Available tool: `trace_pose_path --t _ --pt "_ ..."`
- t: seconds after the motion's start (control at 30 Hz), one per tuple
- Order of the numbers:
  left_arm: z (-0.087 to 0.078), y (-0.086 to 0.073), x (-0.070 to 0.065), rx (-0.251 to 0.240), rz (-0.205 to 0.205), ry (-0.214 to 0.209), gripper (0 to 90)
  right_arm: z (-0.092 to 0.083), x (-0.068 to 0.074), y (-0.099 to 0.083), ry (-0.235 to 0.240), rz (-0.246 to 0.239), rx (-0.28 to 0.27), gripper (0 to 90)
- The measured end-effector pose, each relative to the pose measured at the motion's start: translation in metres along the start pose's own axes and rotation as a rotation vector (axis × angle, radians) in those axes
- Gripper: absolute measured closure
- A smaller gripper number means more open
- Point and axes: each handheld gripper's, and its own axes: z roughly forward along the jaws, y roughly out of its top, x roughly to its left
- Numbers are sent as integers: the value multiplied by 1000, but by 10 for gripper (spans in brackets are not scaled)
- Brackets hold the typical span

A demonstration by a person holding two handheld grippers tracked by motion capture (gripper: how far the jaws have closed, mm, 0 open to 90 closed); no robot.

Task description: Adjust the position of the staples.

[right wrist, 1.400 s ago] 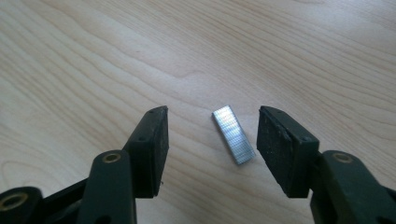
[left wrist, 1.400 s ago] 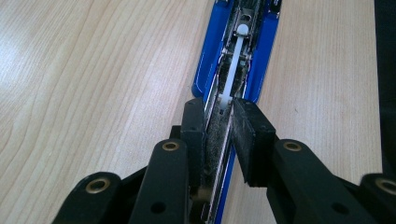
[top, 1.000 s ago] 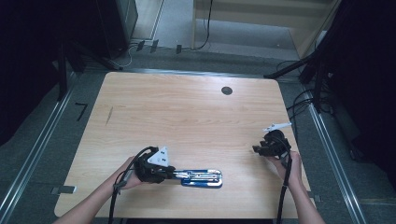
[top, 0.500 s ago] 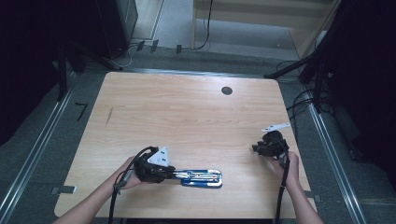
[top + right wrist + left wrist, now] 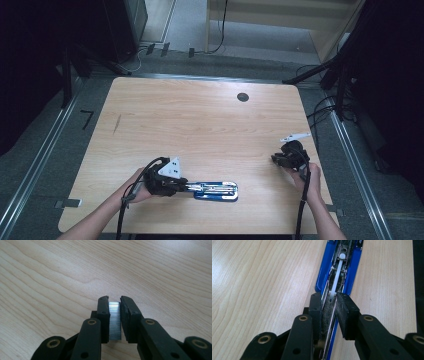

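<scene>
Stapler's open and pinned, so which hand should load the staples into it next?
Right, likely. The right gripper already pinches the staple strip, its jaws just closed on it. The left gripper is clamped on the open blue stapler, steadying it on the table.

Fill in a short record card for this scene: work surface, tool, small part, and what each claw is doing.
Surface: wooden table
Tool: blue stapler, opened flat, its metal channel facing up
Small part: strip of staples
Left claw: shut on the stapler's near end
Right claw: jaws have just been closing, now gripping the strip of staples
Gap: the two claws are well apart
</scene>
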Motion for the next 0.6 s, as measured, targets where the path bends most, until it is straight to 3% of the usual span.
trace_pose_path --t 0.23,0.6 --pt "0 0 0 2 0 1 751 -6 3 1 18 3 -5 794" --pt "1 1 -1 1 0 2 751 -20 18 4 60 -35 -15 794"
